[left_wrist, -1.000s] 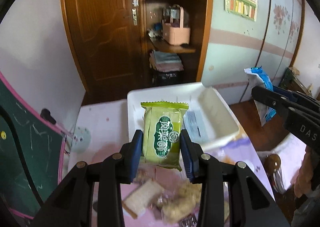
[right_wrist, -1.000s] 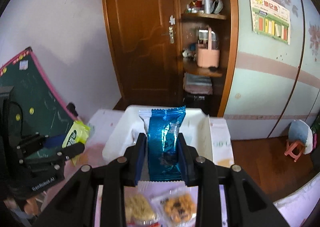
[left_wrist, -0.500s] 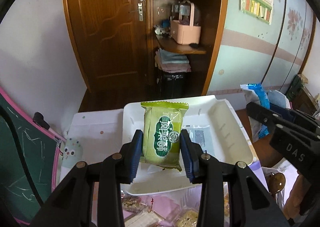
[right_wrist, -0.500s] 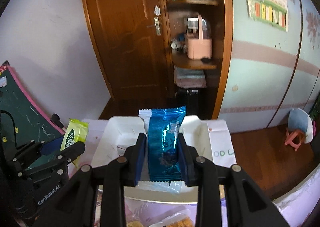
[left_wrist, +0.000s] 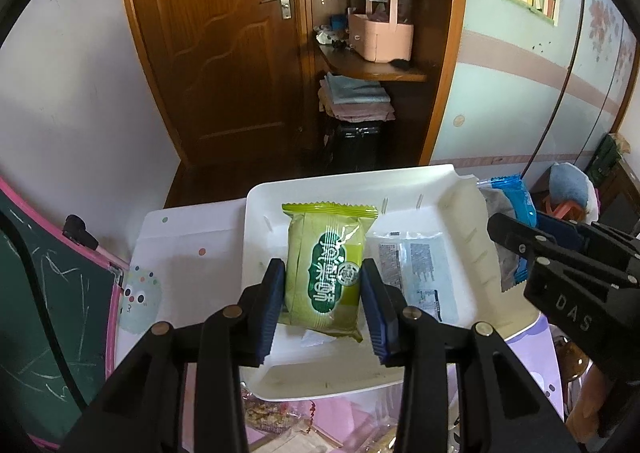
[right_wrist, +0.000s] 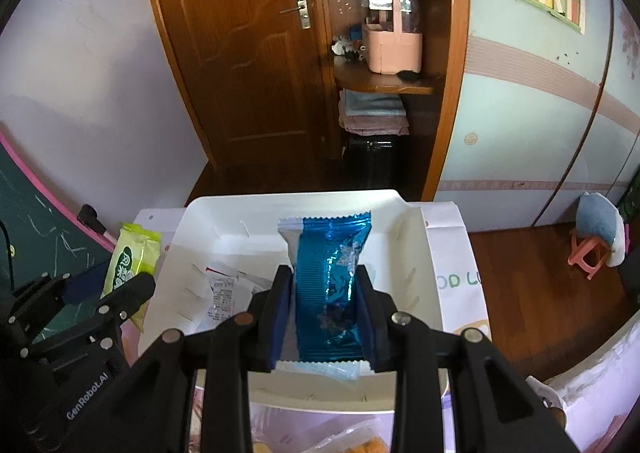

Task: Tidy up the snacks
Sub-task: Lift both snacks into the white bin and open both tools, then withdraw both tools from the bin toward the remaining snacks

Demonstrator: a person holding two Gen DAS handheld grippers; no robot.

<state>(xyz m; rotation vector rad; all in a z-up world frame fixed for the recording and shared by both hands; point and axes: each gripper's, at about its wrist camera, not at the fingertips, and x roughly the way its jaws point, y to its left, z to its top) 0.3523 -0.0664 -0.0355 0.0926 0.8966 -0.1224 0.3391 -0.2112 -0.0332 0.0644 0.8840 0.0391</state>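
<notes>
Left gripper [left_wrist: 323,295] clamps an upright green snack packet [left_wrist: 326,271] above the white tray [left_wrist: 256,253], right gripper [right_wrist: 323,305] clamps a blue foil packet [right_wrist: 332,285] over its near rim, one clear wrapper [left_wrist: 416,273] lying flat inside, tray floor otherwise bare.

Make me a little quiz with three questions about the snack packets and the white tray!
1. True or false: the left gripper holds a red packet.
2. Which packet is the right gripper clamped on? A) green packet B) blue packet C) nothing
3. Fill in: a flat printed packet already lies inside the white ____.

Key: 1 false, it holds the green packet. 2 B. 3 tray.
</notes>
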